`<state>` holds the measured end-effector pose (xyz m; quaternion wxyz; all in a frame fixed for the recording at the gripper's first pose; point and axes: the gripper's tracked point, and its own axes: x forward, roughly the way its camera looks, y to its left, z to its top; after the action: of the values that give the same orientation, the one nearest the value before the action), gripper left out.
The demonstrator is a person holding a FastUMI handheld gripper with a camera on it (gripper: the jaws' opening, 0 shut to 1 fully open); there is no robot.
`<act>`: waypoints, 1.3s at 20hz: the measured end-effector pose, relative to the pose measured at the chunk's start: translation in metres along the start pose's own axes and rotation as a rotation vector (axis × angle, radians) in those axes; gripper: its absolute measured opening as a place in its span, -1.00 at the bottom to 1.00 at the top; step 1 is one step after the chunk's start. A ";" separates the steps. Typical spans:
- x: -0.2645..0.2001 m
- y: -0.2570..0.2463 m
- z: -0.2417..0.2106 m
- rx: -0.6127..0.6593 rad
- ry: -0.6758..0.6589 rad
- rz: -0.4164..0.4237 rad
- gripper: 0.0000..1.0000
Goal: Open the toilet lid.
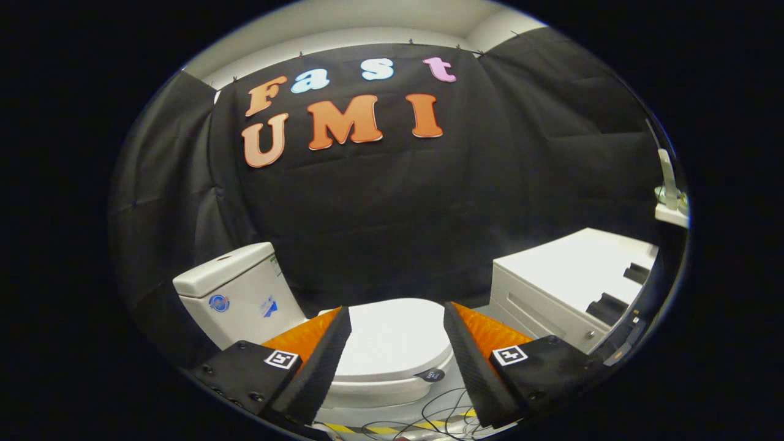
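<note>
1. The jaws of the gripper (397, 352) are standing wide apart, holding nothing.
2. The closed toilet lid (392, 340) is lying between and just beyond them.
3. The cistern (236, 294) is sitting beyond the left jaw, a white cabinet (563, 282) beyond the right.

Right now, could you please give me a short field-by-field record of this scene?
lid: closed, flat on the bowl
gripper: open, fingers apart, touching nothing
lid position: seen between and beyond the fingers
tank: left of the lid, against the black wall
cabinet: white, right of the toilet
cables: on the floor in front of the bowl
task: not yet begun
</note>
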<state>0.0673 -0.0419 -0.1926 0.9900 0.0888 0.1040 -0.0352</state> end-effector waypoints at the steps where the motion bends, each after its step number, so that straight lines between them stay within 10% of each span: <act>1: 0.009 -0.008 -0.017 0.021 0.018 -0.010 0.97; 15: 0.109 -0.085 -0.204 0.782 0.082 -0.084 0.92; 26: 0.132 -0.105 -0.259 1.003 0.073 -0.049 0.92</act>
<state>0.1348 -0.1044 -0.4875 0.8201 0.5522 0.1110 -0.1008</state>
